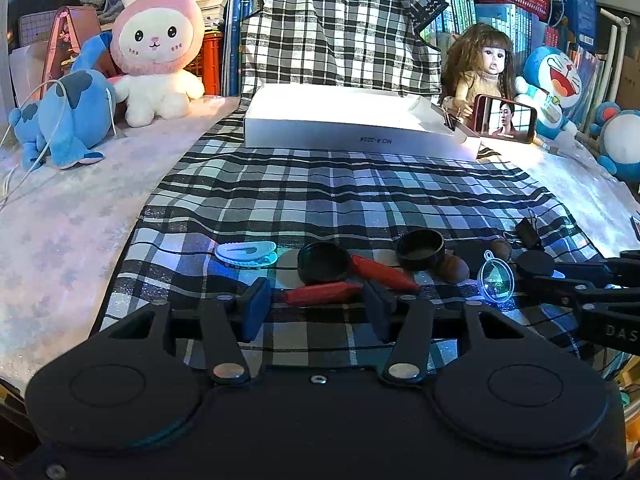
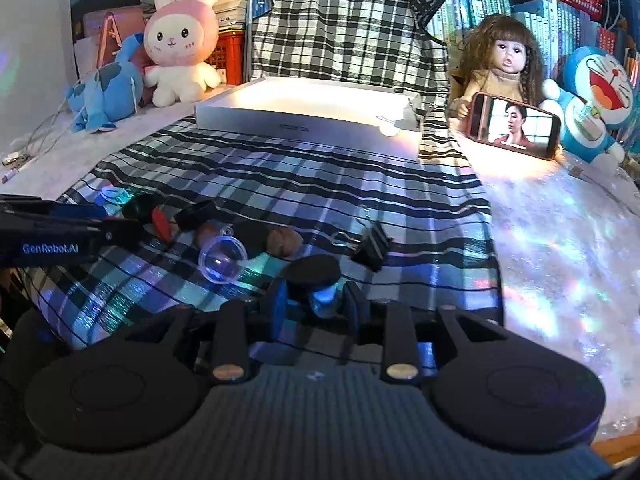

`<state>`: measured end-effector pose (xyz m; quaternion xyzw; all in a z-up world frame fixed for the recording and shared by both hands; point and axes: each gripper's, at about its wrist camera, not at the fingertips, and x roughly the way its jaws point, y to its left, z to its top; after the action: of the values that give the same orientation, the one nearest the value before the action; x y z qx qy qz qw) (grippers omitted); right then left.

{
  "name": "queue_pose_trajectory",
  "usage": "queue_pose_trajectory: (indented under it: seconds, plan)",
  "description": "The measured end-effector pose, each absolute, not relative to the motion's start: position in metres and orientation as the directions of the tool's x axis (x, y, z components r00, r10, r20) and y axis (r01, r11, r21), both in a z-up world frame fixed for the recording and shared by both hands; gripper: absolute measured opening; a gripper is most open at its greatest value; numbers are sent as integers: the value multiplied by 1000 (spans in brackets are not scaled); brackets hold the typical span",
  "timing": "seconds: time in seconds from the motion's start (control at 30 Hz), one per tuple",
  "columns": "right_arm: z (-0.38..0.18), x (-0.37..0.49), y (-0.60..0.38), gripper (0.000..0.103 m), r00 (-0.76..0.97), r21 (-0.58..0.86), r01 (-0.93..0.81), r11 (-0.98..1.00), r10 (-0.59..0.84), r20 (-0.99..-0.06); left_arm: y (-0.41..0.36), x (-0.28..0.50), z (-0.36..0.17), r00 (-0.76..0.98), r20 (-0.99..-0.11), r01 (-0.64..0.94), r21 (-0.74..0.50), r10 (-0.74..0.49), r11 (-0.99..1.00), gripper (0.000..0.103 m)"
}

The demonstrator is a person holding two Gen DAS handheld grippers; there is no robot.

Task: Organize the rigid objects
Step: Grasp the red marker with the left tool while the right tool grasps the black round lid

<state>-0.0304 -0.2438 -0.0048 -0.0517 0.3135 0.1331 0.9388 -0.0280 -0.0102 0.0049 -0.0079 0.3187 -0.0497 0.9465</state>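
Note:
Small rigid objects lie on the checked cloth. My left gripper [image 1: 316, 304] is open, its pads on either side of a red crayon [image 1: 320, 294]. Beyond it lie a second red crayon [image 1: 382, 272], two black lids [image 1: 324, 267] [image 1: 420, 249], a white clip [image 1: 246, 254], two walnuts [image 1: 454, 268] and a clear capsule [image 1: 497, 282]. My right gripper [image 2: 318, 300] stands partly open around a small black-topped object [image 2: 314, 270]; I cannot tell if the pads touch it. A black binder clip [image 2: 372, 246], a walnut [image 2: 285, 242] and the capsule [image 2: 222, 258] lie ahead of it.
An open white box [image 1: 352, 138] stands at the far end of the cloth; it also shows in the right wrist view [image 2: 296, 122]. Behind are plush toys [image 1: 156, 44], a doll [image 2: 506, 68], a phone playing video [image 2: 514, 126] and bookshelves.

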Motion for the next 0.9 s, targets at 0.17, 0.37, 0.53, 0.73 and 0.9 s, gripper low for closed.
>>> queue_pose_trajectory:
  seconds: [0.17,0.37,0.53,0.73,0.9]
  plan:
    - [-2,-33,-254,58,772,-27,-258,966,189,-607,-8,-28,5,794,-601,83,-43,-93,996,49]
    - [5,-29,-247,58,775,-29,-271,962,200,-599,-8,-28,6,793,-602,84,-42,-92,996,49]
    - [4,-19,-236,58,770,-23,-263,965,195,-608,-13,-25,6,795,-599,91,-37,-95,995,49]
    - [0,-15,-228,49,764,-42,-252,967,172,-621,-21,-25,1,801,-588,130,-8,-110,991,43]
    - [0,-10,-228,50,765,-37,-233,972,159,-624,-24,-26,1,804,-583,137,-3,-113,991,43]
